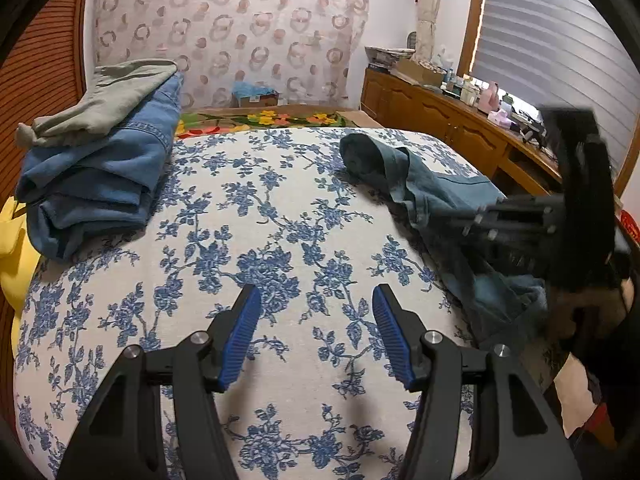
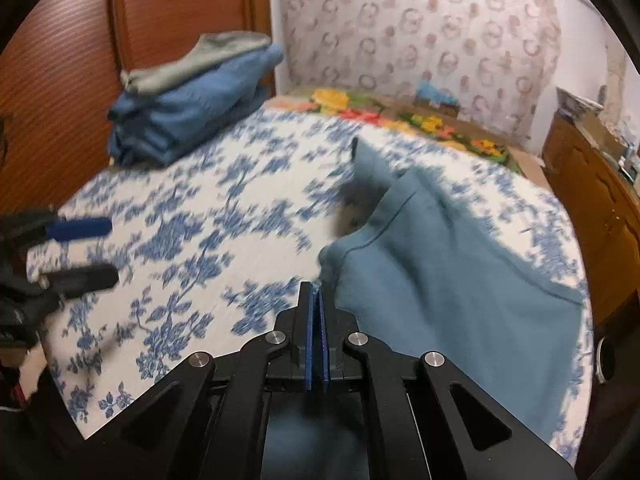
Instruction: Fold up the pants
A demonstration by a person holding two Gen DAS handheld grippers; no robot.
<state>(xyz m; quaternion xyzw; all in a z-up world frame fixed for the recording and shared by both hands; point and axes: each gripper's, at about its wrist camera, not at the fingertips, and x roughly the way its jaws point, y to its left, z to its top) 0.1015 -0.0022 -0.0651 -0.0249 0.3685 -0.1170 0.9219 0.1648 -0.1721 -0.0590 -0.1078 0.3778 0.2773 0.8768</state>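
Teal pants (image 2: 440, 264) lie crumpled on the right side of the floral bedspread (image 2: 192, 240). My right gripper (image 2: 317, 292) is shut on an edge of the pants and holds the cloth a little above the bed. In the left wrist view the same pants (image 1: 420, 188) stretch from the middle right toward the right gripper's black body (image 1: 560, 220), whose fingertips are hidden. My left gripper (image 1: 316, 300) is open and empty over bare bedspread (image 1: 280, 220), well left of the pants. It shows at the left edge of the right wrist view (image 2: 80, 252).
A stack of folded blue jeans (image 1: 100, 184) with a grey garment (image 1: 108, 96) on top sits at the bed's far left. A wooden headboard (image 1: 40, 72) is behind it. A cluttered wooden dresser (image 1: 460, 120) runs along the right. A flowered rug (image 1: 264, 118) lies beyond the bed.
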